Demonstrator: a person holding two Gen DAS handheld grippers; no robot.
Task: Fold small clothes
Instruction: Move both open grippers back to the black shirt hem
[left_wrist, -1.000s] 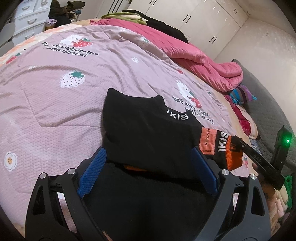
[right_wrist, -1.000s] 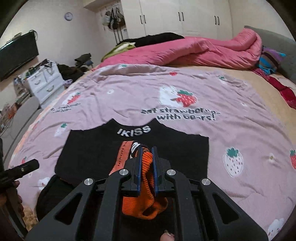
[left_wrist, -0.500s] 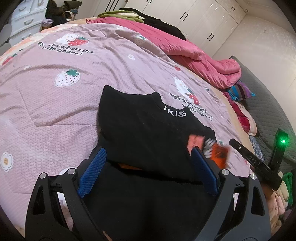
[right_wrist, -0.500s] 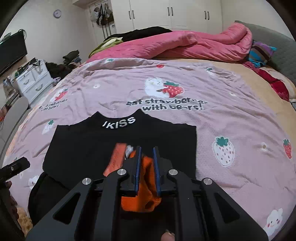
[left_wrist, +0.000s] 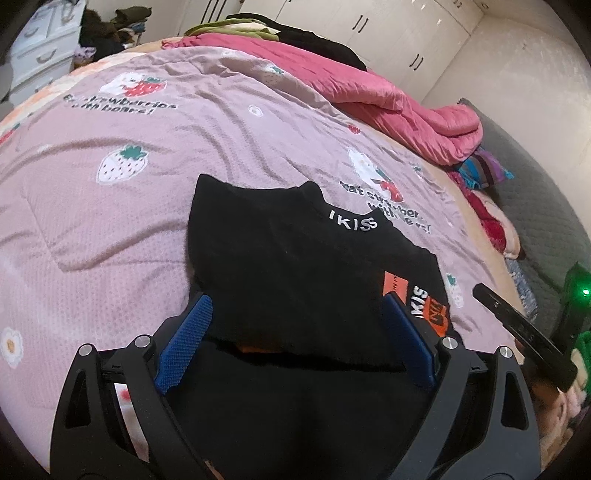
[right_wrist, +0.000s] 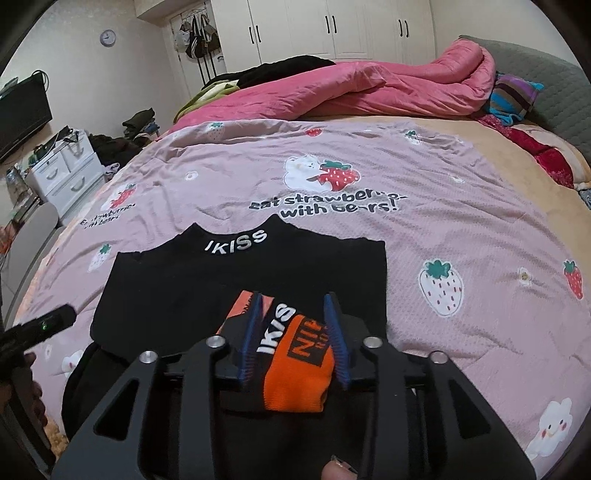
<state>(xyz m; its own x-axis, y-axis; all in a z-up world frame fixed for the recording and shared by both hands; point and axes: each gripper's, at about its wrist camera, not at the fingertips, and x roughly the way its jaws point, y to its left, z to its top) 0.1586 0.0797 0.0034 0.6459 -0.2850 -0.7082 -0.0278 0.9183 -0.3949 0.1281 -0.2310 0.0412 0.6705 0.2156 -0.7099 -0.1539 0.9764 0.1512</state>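
Observation:
A small black top (left_wrist: 295, 273) with a white "IKISS" collar lies flat on the pink strawberry bedspread (left_wrist: 110, 206); it also shows in the right wrist view (right_wrist: 236, 280). Its orange and black cuff (right_wrist: 295, 365) lies folded onto the body, also in the left wrist view (left_wrist: 424, 302). My right gripper (right_wrist: 295, 314) is open, its blue pads either side of the cuff. My left gripper (left_wrist: 295, 325) is open wide over the top's near hem.
A rumpled pink duvet (right_wrist: 369, 92) lies across the far side of the bed. White drawers (right_wrist: 66, 177) stand at the left. Striped and red cloths (right_wrist: 517, 96) lie at the right. The other gripper (left_wrist: 517, 332) shows at the right of the left wrist view.
My right gripper was shut on the orange cuff and has opened; the cuff now lies on the top. The left gripper stayed open and barely moved.

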